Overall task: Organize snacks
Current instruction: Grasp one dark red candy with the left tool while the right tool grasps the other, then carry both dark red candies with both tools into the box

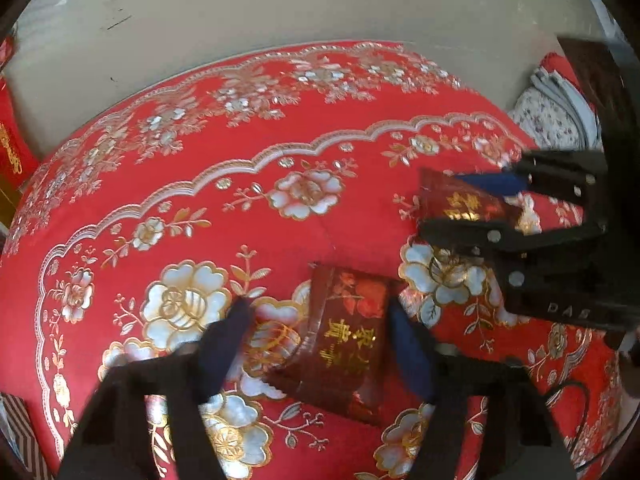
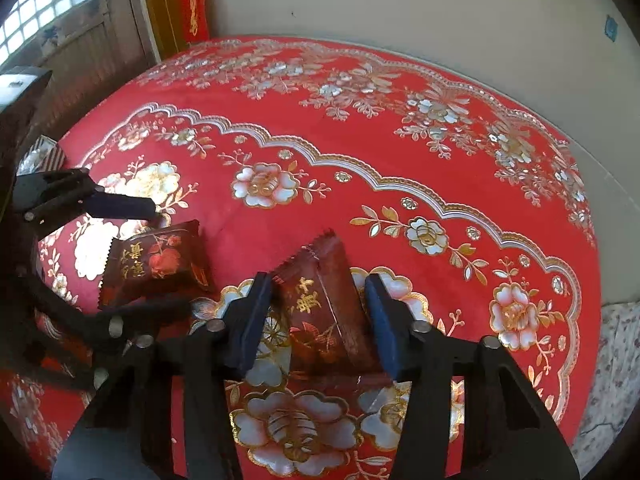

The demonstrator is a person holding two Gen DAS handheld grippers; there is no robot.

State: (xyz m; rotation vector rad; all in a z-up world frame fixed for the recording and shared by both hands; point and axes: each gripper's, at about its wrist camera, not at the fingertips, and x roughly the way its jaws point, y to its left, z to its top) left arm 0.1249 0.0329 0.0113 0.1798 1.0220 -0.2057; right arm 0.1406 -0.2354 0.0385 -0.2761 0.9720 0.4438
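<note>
Two dark red snack packets with gold writing lie on the red flowered tablecloth [image 1: 280,152]. My left gripper [image 1: 320,320] is open, its blue pads on either side of one packet [image 1: 344,340] without closing on it. My right gripper [image 2: 320,300] is open around the other packet [image 2: 324,312], its pads close to the packet's sides. In the left wrist view the right gripper [image 1: 460,204] shows at the right over its packet [image 1: 464,200]. In the right wrist view the left gripper [image 2: 156,256] shows at the left around its packet [image 2: 156,264].
The round table [image 2: 400,120] stands against a pale wall [image 1: 280,8]. Folded patterned cloth [image 1: 552,116] lies at the far right. A striped box [image 2: 44,156] sits at the table's left edge. A window and a red banner [image 2: 196,4] are at the back left.
</note>
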